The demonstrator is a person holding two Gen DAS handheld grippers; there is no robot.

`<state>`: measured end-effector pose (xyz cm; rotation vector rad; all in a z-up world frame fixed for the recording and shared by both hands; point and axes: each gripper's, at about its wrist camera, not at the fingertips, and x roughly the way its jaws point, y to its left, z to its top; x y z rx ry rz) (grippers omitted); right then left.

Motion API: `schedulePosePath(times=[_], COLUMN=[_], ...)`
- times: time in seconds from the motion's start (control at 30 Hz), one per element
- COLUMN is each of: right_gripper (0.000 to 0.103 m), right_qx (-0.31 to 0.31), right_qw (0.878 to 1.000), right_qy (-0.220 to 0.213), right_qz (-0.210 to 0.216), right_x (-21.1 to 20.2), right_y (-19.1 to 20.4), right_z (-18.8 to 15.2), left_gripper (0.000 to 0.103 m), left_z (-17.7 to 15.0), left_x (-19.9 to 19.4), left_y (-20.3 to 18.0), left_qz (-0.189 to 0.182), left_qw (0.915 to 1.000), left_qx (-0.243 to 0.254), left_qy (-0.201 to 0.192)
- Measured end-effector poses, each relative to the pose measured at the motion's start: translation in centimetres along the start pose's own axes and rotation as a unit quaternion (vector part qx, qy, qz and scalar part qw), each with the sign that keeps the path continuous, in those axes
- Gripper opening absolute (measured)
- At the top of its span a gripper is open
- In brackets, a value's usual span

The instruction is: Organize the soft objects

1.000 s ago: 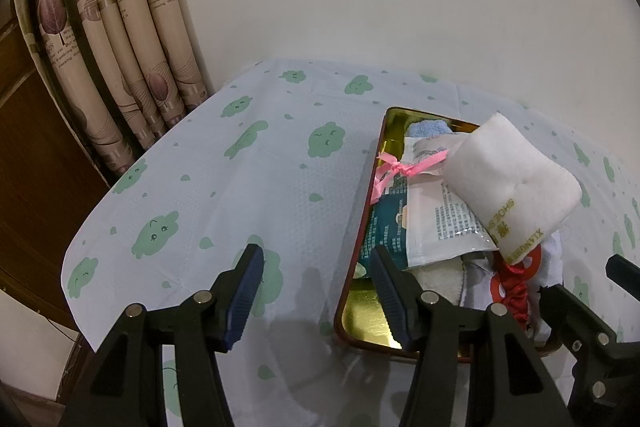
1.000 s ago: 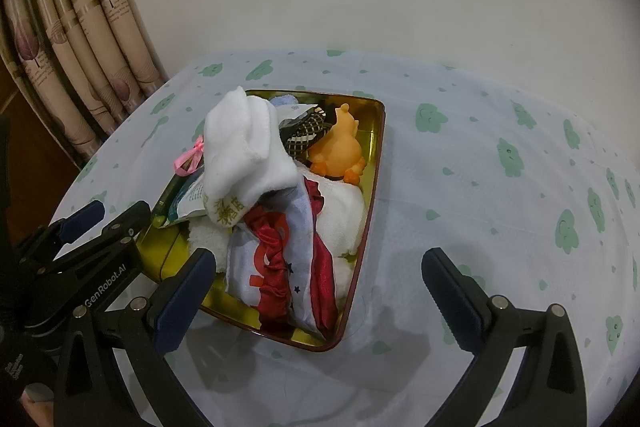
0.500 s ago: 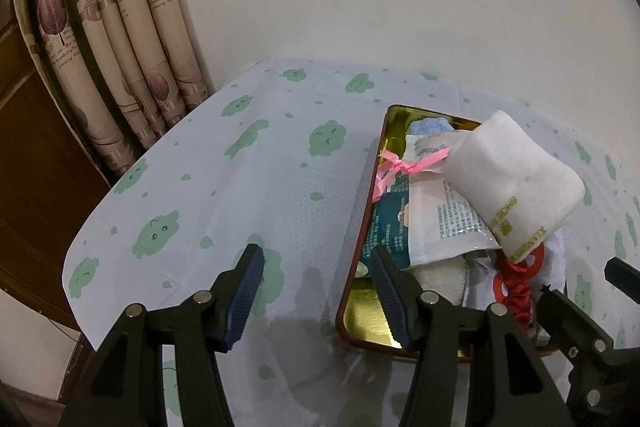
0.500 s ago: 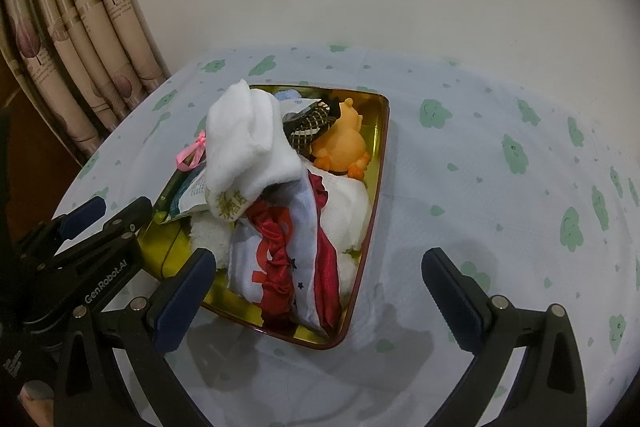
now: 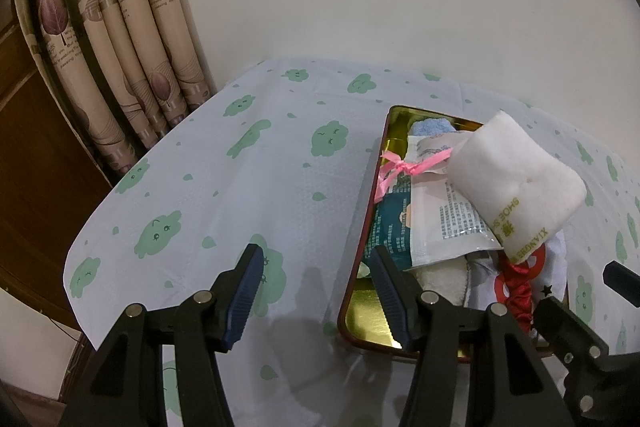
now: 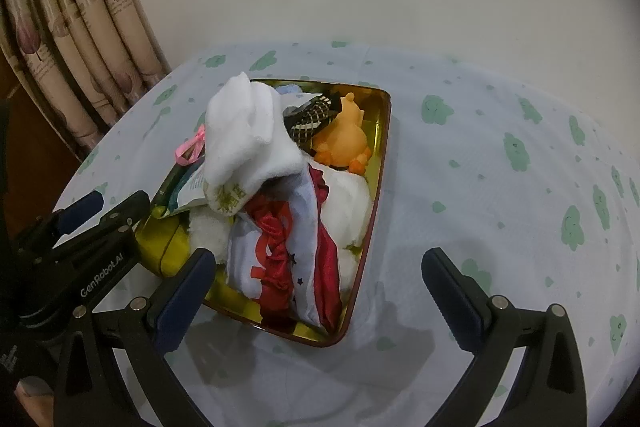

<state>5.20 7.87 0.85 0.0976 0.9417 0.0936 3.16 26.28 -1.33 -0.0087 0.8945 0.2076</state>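
- Both grippers are hovering at the near end of the gold tray [image 6: 382, 155], spread and gripping nothing: the right gripper [image 6: 320, 291] is standing with its jaws wide, one fingertip at the tray's near rim and the other over bare table [image 6: 500, 131] beside the tray.
- Left gripper [image 5: 316, 291] is sitting with its jaws apart and empty, its inner fingertip over the tray's near left corner, its outer one over the table left of the tray.
- Heaped in the tray are the soft things: a white folded cloth [image 6: 248, 143] is lying topmost, tilted, its long axis running from the tray's far end toward the near end.
- Nearest the tray's near rim, a red and white fabric bundle [image 6: 284, 259] is draping lengthwise along the tray, directly ahead of the right gripper.
- An orange toy [image 6: 344, 139] is sitting at the tray's far right corner.
- By my judgement, the right gripper is nearer the pile's near end; the left is better placed for the pink-ribboned packet [image 5: 432, 195] along the tray's left wall.
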Motion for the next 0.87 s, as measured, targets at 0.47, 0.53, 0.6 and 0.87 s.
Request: schedulePosePath(times=[0.47,0.53,0.6,0.87], right_gripper=[0.102,0.102,0.102,0.102], right_qx=[-0.007,-0.008,-0.009,-0.011], right_qw=[1.000,1.000,1.000,1.000], right_qy=[0.002,0.004,0.004,0.004], right_qz=[0.003,0.004,0.004,0.003], right_x=[0.12,0.18,0.18,0.17], right_y=[0.06,0.07,0.11,0.21], right_z=[-0.29,-0.28,-0.28,-0.28], left_gripper=[0.057,0.057,0.057,0.057], left_z=[0.09,0.14,0.16,0.18], left_x=[0.01,-0.02,-0.27,-0.57], left_y=[0.39,0.20,0.16,-0.42], left_qz=[0.002,0.001,0.005,0.000], left_qw=[1.0000,1.0000,0.9998,0.9994], left_qx=[0.005,0.006,0.010,0.024], left_qy=[-0.002,-0.004,-0.014,-0.025])
